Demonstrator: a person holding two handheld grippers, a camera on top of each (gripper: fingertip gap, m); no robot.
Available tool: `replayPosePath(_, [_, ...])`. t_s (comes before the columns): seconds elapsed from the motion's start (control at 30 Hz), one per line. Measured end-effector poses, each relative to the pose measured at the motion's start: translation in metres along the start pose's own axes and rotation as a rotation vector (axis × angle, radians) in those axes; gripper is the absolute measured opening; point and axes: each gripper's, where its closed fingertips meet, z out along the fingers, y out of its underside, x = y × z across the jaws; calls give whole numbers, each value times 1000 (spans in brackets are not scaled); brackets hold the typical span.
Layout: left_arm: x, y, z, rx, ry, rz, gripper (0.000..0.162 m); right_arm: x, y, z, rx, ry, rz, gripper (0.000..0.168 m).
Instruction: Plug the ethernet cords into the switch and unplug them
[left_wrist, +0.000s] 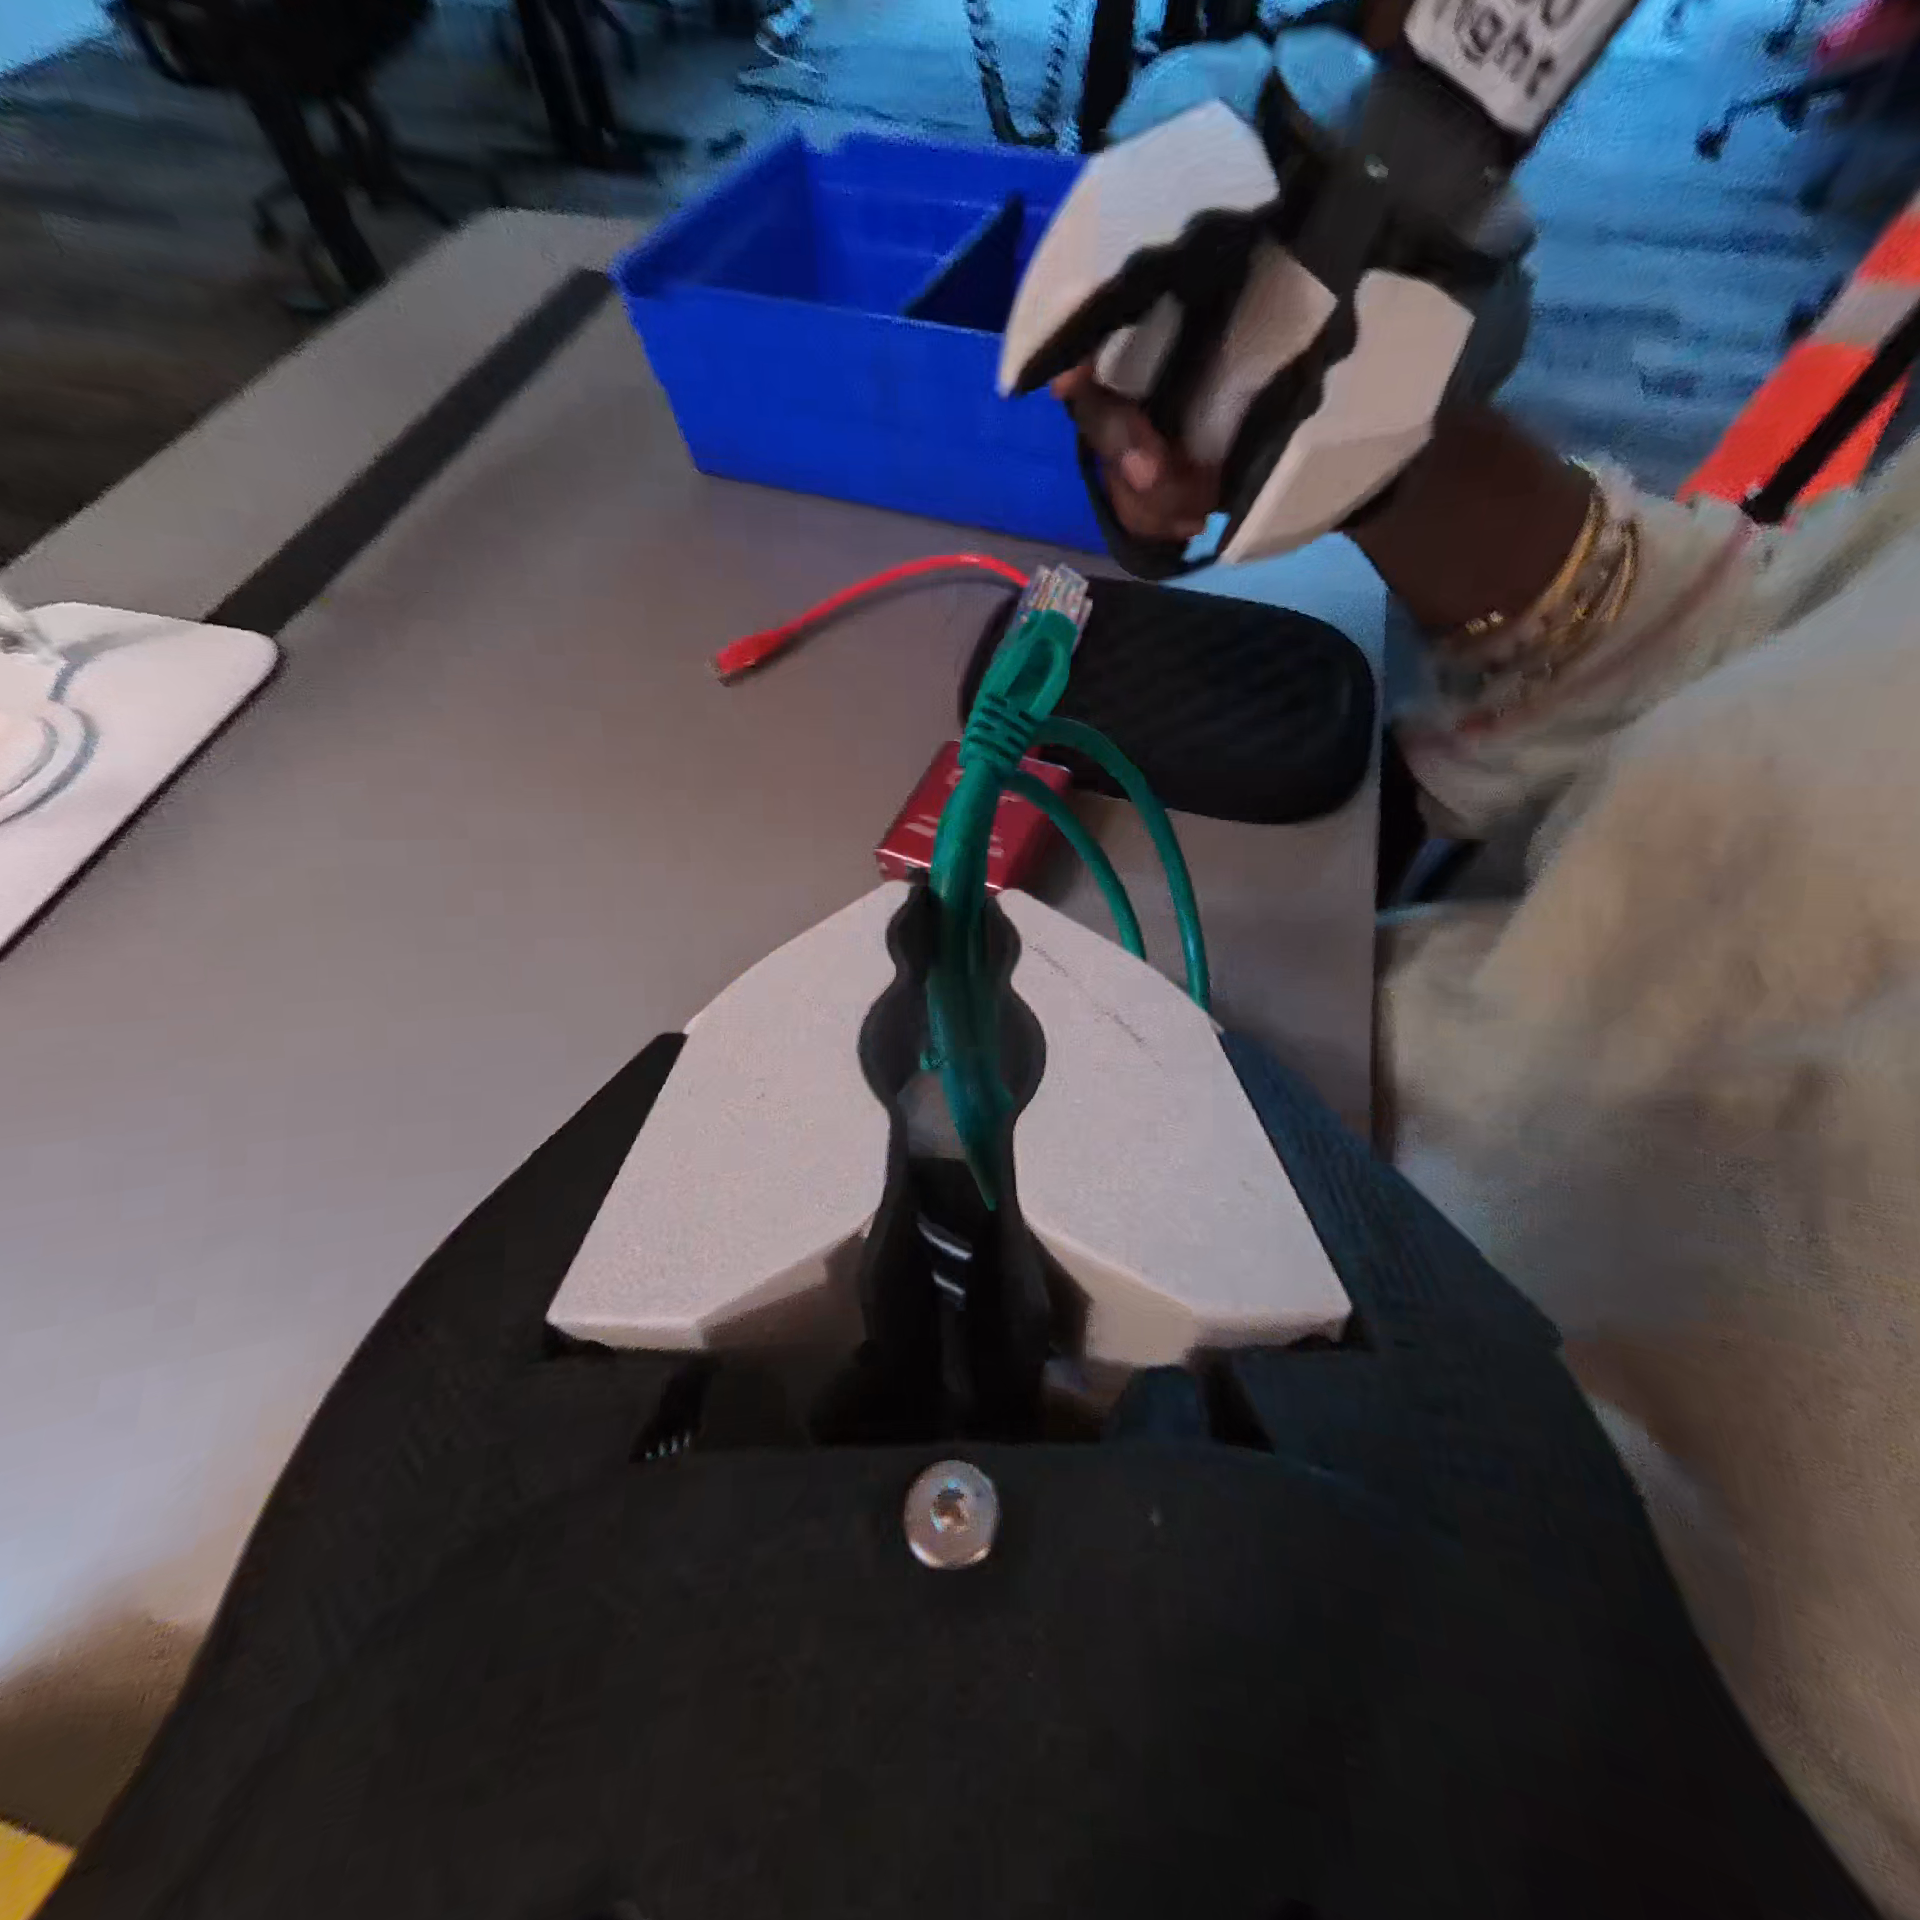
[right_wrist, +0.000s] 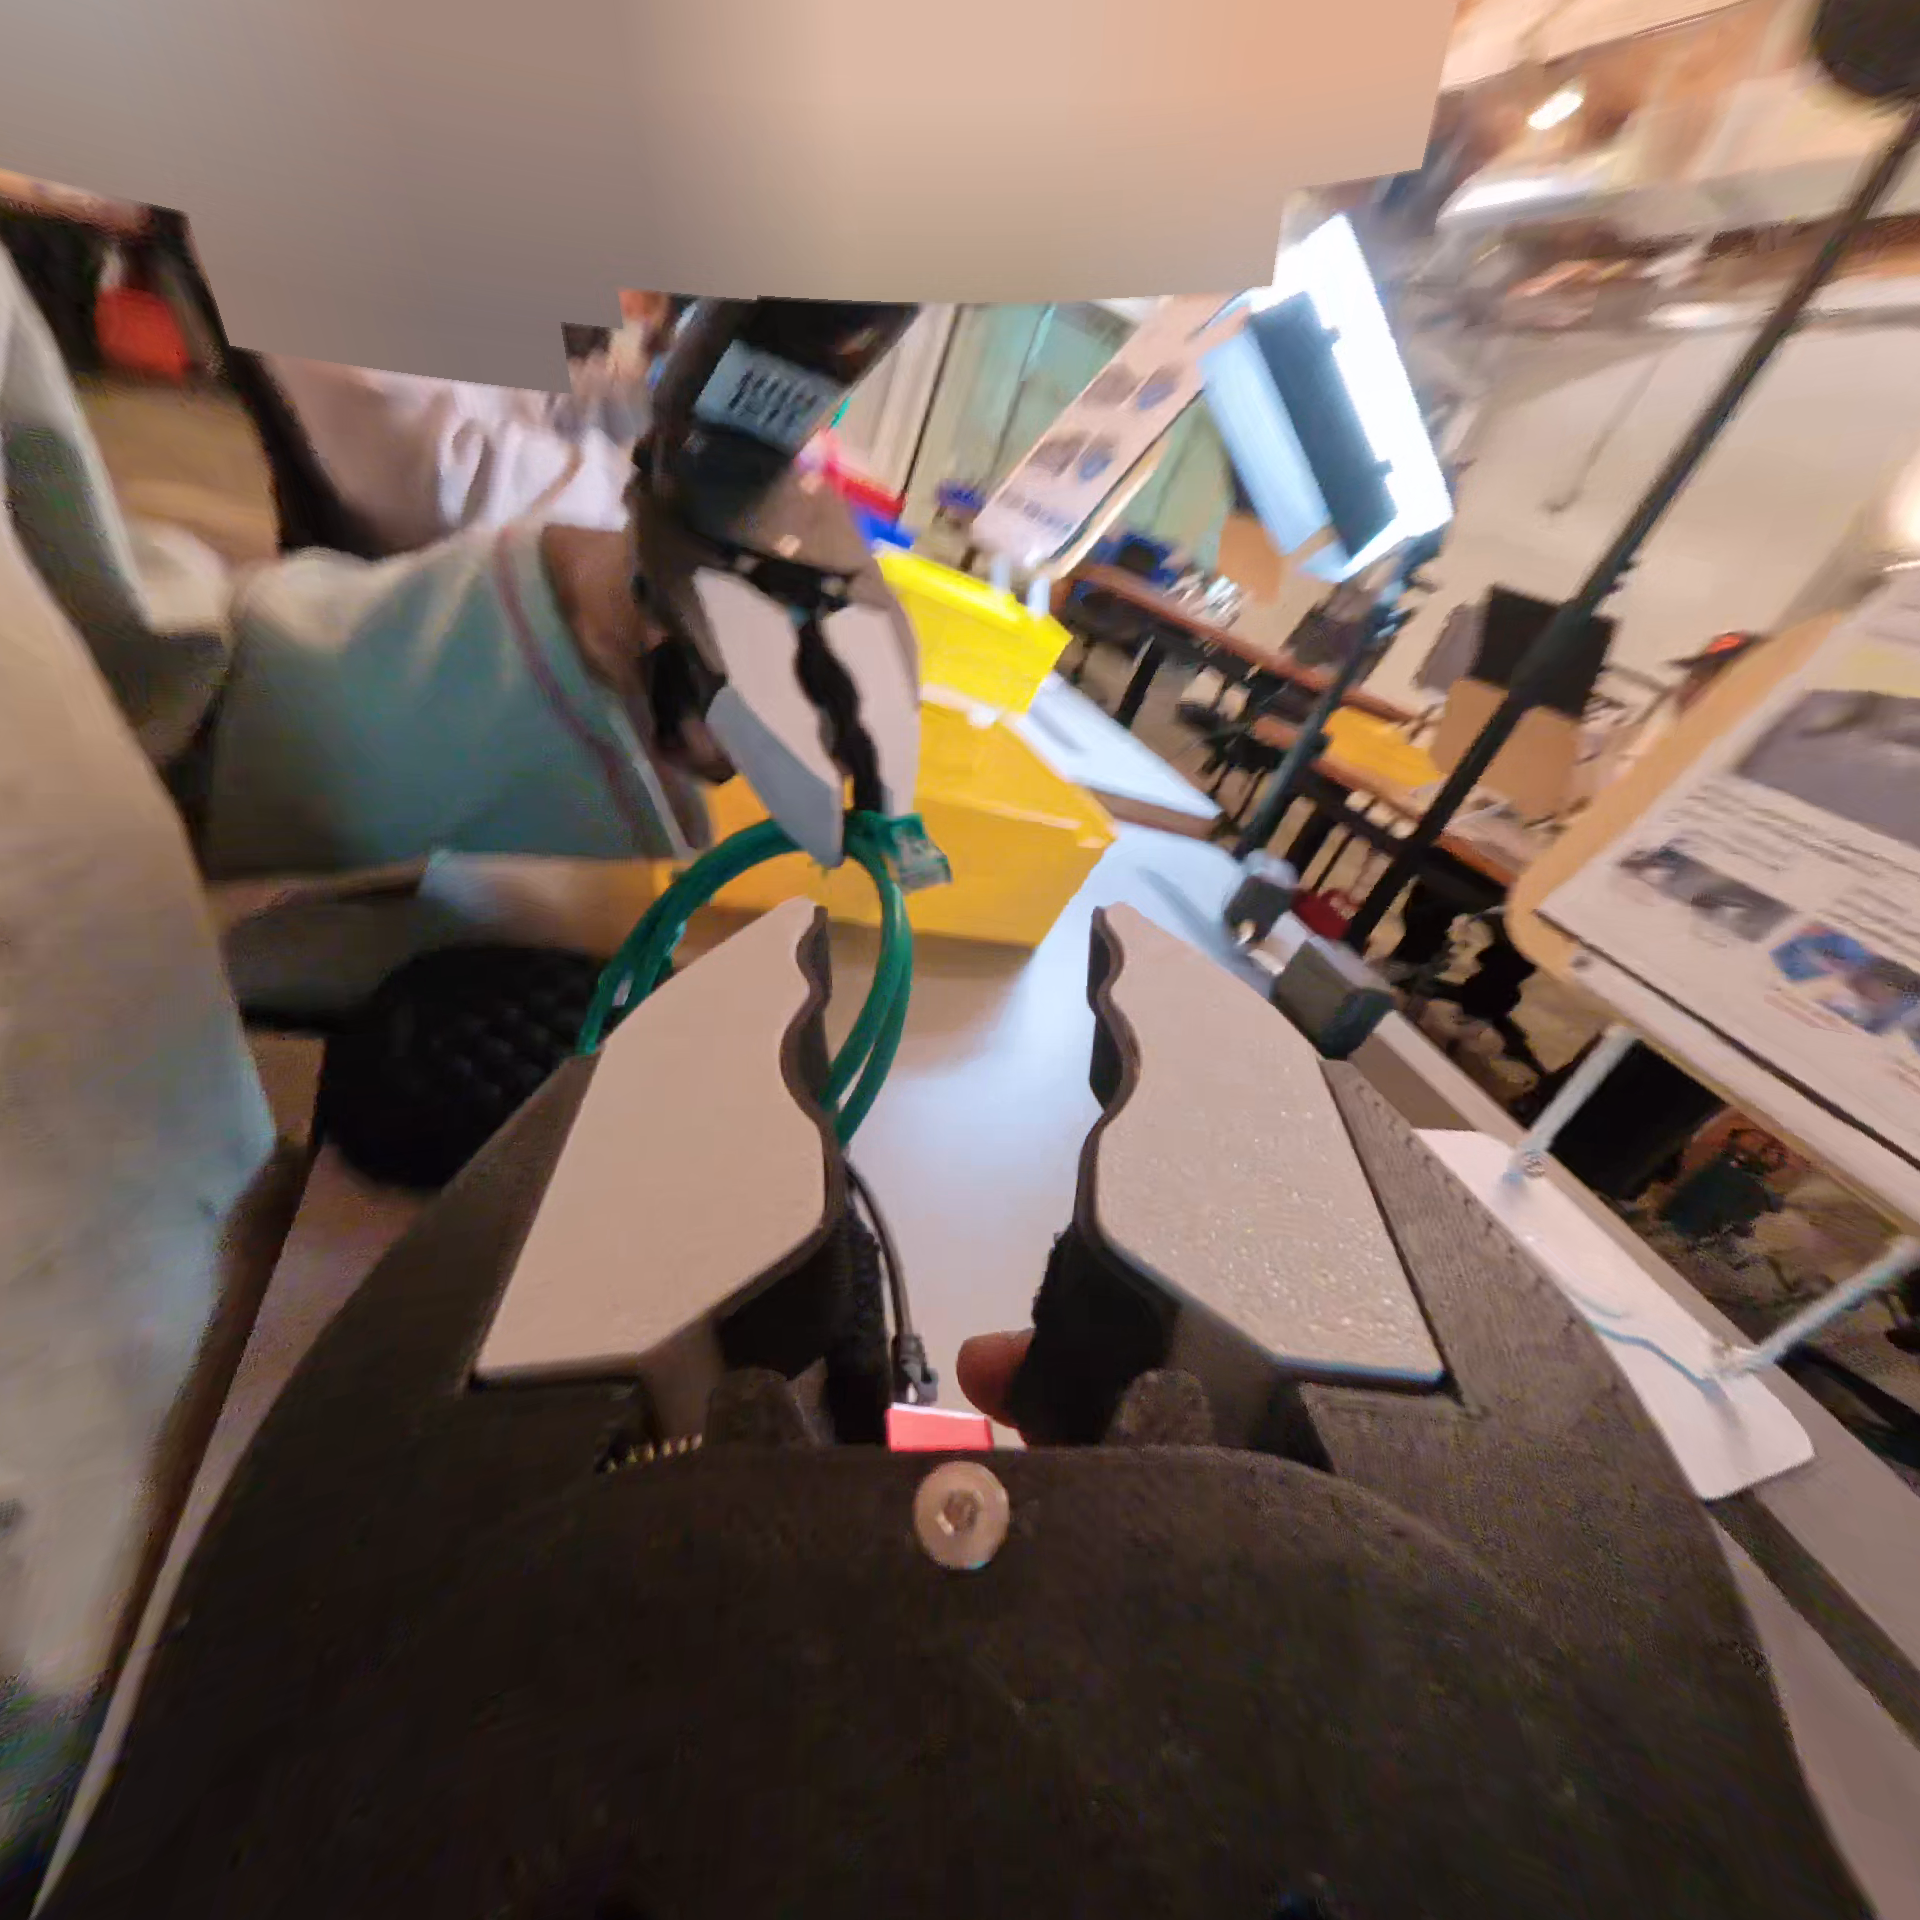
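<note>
Left tongs (left_wrist: 951, 914) pinch the green ethernet cord (left_wrist: 1013, 696) above the red switch (left_wrist: 966, 821) on the bench (left_wrist: 520, 831); right tongs (right_wrist: 956, 935) gape wide. Blue bin (left_wrist: 831, 364) — 2 compartments, contents hidden.

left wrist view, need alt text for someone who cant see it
The left claw, shut on a green ethernet cord, holds its clear plug raised above a small red metal switch on a grey table. Beyond lie a loose red ethernet cord, a blue plastic bin and the open right claw.
</note>
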Motion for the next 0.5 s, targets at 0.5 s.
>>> replayPosePath(0.5, [23, 7, 14, 1, 118, 42, 10, -35, 17, 27, -124, -221, -87, 13])
